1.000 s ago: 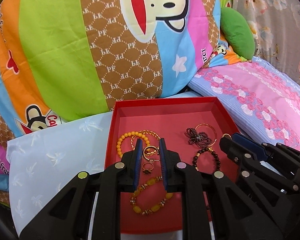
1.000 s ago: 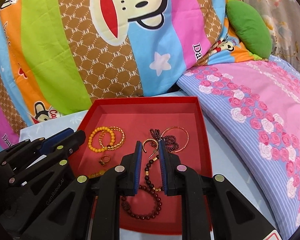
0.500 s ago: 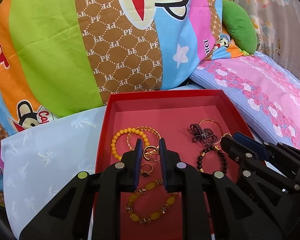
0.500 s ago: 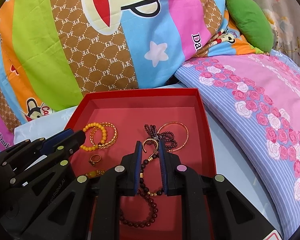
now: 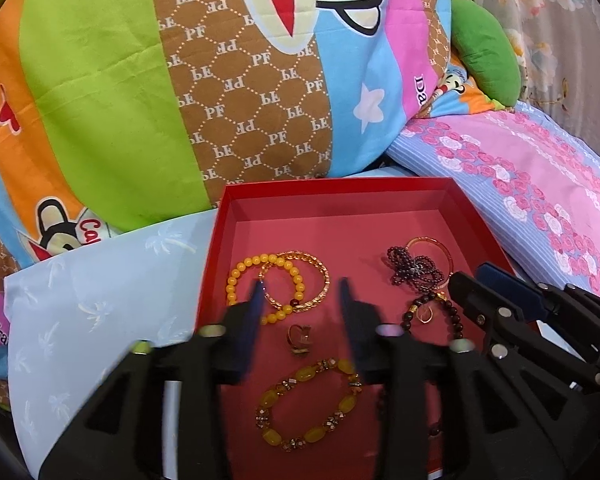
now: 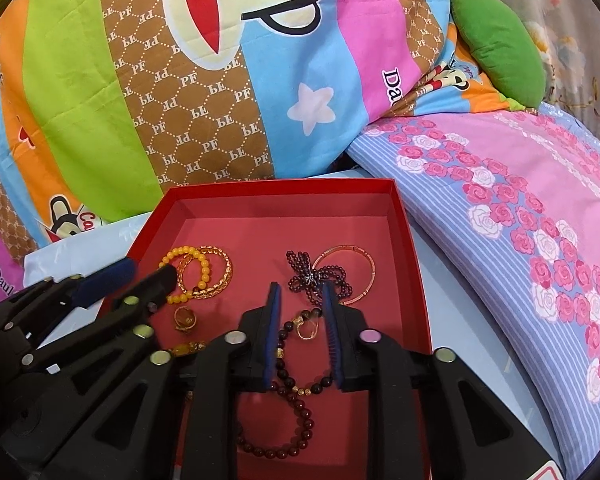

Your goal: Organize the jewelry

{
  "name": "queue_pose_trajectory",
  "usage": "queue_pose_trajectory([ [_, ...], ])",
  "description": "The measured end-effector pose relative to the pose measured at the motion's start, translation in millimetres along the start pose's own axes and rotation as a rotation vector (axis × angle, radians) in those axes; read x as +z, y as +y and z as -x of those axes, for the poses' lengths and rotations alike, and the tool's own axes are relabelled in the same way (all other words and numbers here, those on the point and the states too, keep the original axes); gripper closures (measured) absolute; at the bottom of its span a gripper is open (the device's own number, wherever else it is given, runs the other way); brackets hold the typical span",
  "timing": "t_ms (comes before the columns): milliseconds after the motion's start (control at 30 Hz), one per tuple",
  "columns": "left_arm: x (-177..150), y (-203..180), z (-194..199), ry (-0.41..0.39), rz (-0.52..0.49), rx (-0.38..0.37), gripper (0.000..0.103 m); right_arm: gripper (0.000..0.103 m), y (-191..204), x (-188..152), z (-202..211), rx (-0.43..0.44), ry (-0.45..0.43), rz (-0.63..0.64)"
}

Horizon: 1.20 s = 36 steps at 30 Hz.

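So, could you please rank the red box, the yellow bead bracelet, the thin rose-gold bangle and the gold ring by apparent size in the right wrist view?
1. red box
2 and 3. yellow bead bracelet and thin rose-gold bangle: look alike, so I won't rank them
4. gold ring

6 bracelets (image 5: 277, 287), 2 rings (image 5: 299, 339), 1 box (image 5: 340, 192)

A big striped cartoon-monkey quilt (image 6: 204, 80) fills my view. Beside it lie a green plush cushion (image 6: 500, 48) and pink rose-print bedding (image 6: 540, 208). A pale blue sheet (image 5: 100, 280) spreads beneath.
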<state>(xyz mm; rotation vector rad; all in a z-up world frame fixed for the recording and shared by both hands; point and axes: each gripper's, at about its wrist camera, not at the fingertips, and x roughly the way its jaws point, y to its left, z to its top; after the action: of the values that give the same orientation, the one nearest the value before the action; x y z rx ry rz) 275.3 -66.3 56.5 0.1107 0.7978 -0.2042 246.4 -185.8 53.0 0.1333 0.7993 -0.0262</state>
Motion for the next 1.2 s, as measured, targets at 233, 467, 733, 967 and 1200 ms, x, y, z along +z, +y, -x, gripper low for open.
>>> queue_pose_trajectory([
  [233, -6, 1, 12, -0.009, -0.003, 0.014, 0.057, 0.068, -3, -12, 13, -0.028, -0.008, -0.008],
  [467, -20, 2, 33, -0.012, 0.007, 0.014, 0.054, 0.062, -4, -27, 37, -0.035, -0.021, -0.026],
  [733, -34, 2, 61, -0.020, 0.014, 0.014, 0.049, 0.051, -4, -42, 70, -0.067, -0.046, -0.026],
  [967, -48, 1, 83, -0.032, 0.016, 0.027, 0.039, 0.043, -6, -57, 94, -0.092, -0.066, -0.030],
  [1200, -63, -1, 98, -0.033, 0.016, 0.041, 0.029, 0.040, -9, -73, 111, -0.094, -0.067, -0.036],
])
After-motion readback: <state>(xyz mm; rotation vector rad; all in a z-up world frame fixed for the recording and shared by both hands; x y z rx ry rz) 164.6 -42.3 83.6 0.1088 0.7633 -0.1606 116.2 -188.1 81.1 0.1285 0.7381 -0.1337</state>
